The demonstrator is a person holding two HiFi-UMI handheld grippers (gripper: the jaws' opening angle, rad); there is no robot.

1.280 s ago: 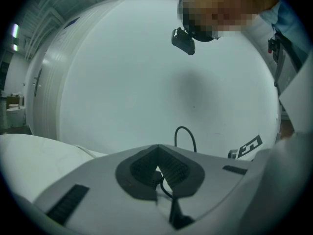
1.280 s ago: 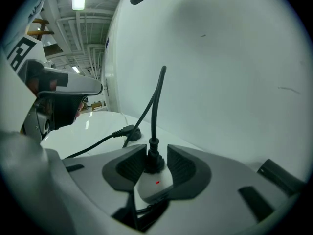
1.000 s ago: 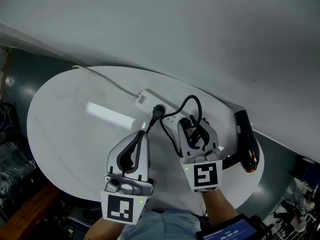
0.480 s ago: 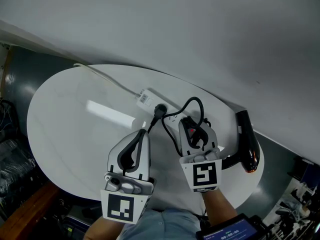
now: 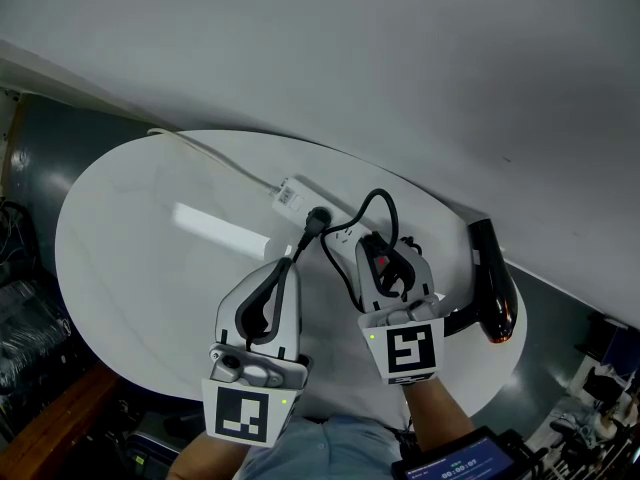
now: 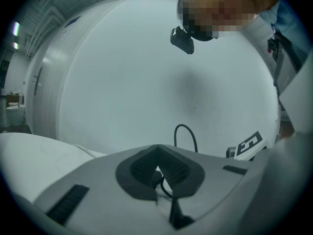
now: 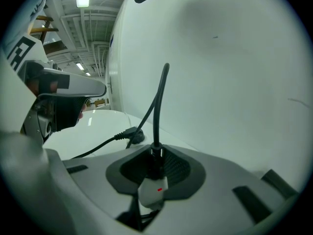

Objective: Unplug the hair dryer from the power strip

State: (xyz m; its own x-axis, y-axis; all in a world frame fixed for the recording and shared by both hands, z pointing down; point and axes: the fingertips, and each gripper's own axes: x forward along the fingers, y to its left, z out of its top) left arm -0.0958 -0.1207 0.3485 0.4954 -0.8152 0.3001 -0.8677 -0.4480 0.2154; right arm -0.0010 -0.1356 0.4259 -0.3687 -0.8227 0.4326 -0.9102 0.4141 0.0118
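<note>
**Right gripper clamped on plug at the power strip**

Round white table (image 5: 140,258). A white power strip (image 5: 300,200) lies slantwise across its far-middle, its white lead (image 5: 215,158) trailing off far-left.

Right gripper (image 5: 390,256) is over the strip's near-right end. Its own view shows the right gripper (image 7: 155,158) with a black plug (image 7: 155,164) between the pads. The jaws have just been closing and the pads now press on the plug. The plug is still seated in the strip, by a red switch mark. Its black cord (image 5: 385,200) arches up and back in a loop.

A second black plug (image 5: 317,218) sits further left on the strip.

Left gripper (image 5: 285,264) rests just near-left of that second plug. Its jaw tips meet, and its cord shows through the gap below them; can't tell whether it is pinched.

Hair dryer (image 5: 494,288), black, lies at the table's right edge, to the right of the right gripper and apart from the strip.
</note>
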